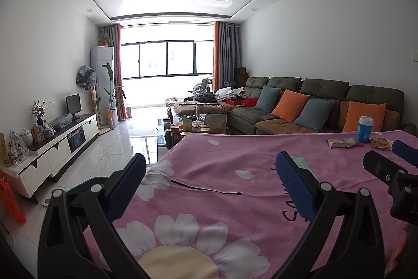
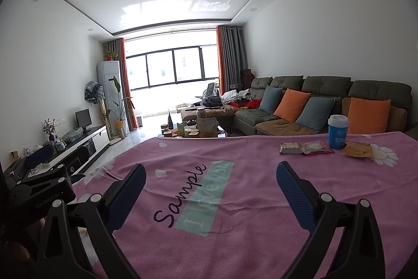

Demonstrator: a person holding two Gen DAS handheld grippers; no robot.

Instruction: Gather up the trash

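On the pink flowered cloth (image 2: 235, 148) at the far right lie three snack wrappers: a brown one (image 2: 290, 148), a red and white one (image 2: 317, 147) and a yellow-brown one (image 2: 357, 149). A blue cup with a white lid (image 2: 337, 132) stands behind them. They also show in the left wrist view, the wrappers (image 1: 342, 142) beside the cup (image 1: 365, 125). My right gripper (image 2: 211, 174) is open and empty above the cloth, well short of the wrappers. My left gripper (image 1: 211, 165) is open and empty over the cloth's left part. The right gripper's fingers (image 1: 403, 152) show at the left view's right edge.
A dark green bin rim (image 1: 83, 186) shows by the table's left edge. A coffee table with jars (image 2: 193, 130) stands beyond the table. A sofa with cushions (image 2: 313, 106) is at the right, a TV cabinet (image 1: 60, 143) along the left wall.
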